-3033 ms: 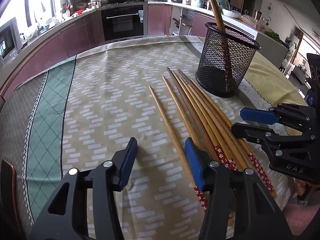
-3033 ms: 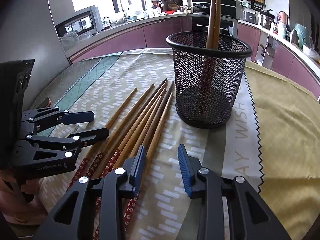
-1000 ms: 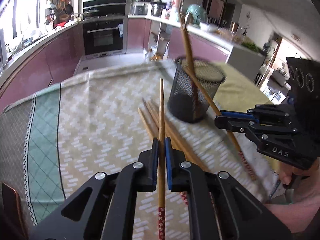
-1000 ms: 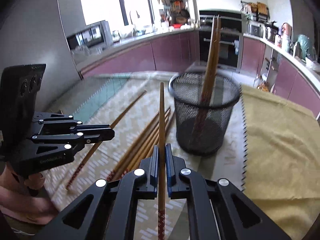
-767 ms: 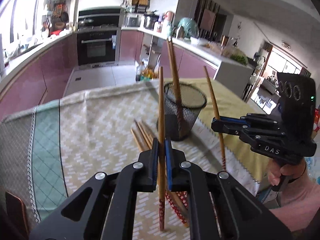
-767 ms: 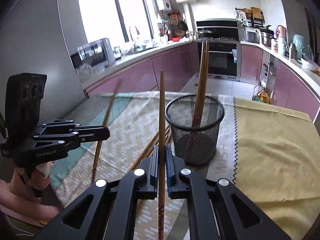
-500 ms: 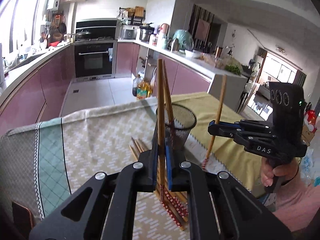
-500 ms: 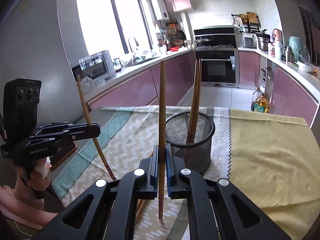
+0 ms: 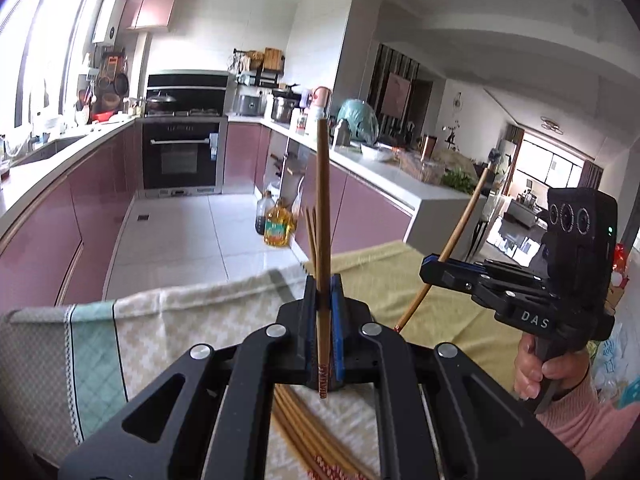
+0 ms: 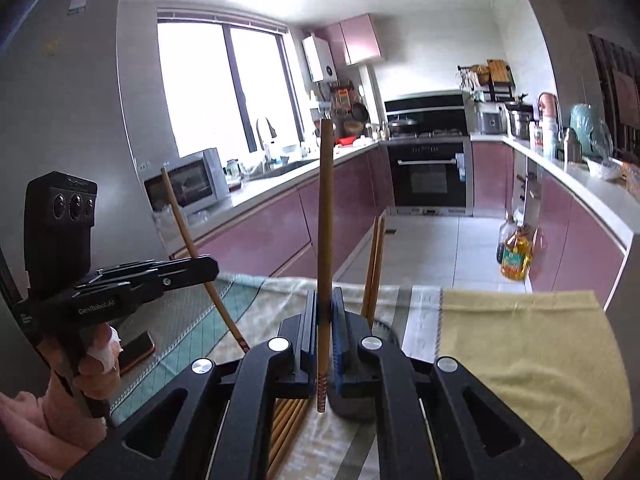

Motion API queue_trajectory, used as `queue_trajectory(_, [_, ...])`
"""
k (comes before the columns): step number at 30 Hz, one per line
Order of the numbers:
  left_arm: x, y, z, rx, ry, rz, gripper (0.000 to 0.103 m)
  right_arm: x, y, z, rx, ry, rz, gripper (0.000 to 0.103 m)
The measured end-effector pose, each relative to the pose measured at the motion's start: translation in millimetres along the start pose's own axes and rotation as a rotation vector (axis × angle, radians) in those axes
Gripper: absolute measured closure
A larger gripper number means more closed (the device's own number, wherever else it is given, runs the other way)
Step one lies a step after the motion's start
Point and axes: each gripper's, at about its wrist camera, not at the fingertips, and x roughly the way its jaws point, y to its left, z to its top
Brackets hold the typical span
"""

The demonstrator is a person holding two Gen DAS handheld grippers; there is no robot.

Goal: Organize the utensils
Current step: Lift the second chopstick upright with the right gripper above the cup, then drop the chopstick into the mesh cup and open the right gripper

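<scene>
My left gripper (image 9: pixel 322 300) is shut on a wooden chopstick (image 9: pixel 322 208) held upright, its red patterned end pointing down. My right gripper (image 10: pixel 325 320) is shut on another chopstick (image 10: pixel 325 220), also upright. Each gripper shows in the other's view, the right gripper (image 9: pixel 434 270) with its tilted chopstick (image 9: pixel 460 232), the left gripper (image 10: pixel 204 266) with its tilted chopstick (image 10: pixel 188 236). The black mesh holder (image 10: pixel 384 330) is mostly hidden behind my fingers; two chopsticks (image 10: pixel 374 264) stand in it. Several loose chopsticks (image 9: pixel 304 432) lie on the tablecloth below.
The table has a patterned cloth with a teal band (image 9: pixel 96 344) and a yellow cloth (image 10: pixel 520 344). A phone (image 10: pixel 136 352) lies near the left table edge. Purple kitchen cabinets (image 10: pixel 264 232), an oven (image 9: pixel 180 160) and oil bottles (image 9: pixel 276 228) on the floor lie beyond.
Both grippers closed on a chopstick each, lifted them off the table and tilted them upright. They now sit higher, above the holder, with the table far lower in view.
</scene>
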Motion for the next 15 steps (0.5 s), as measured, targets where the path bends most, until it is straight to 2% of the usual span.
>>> queue_trajectory(8, [11.5,-11.0,29.2,0.007,-0.053,-0.003,0.096,4.2,-4.5,17.6,-0.016,-0.04,-0.015,0.097])
queue_trajectory(15, [39.1,-21.1,30.3,0.034,-0.018,0.018,0.096,18.8,-12.8,19.8,0.006,-0.03,-0.014,0.097])
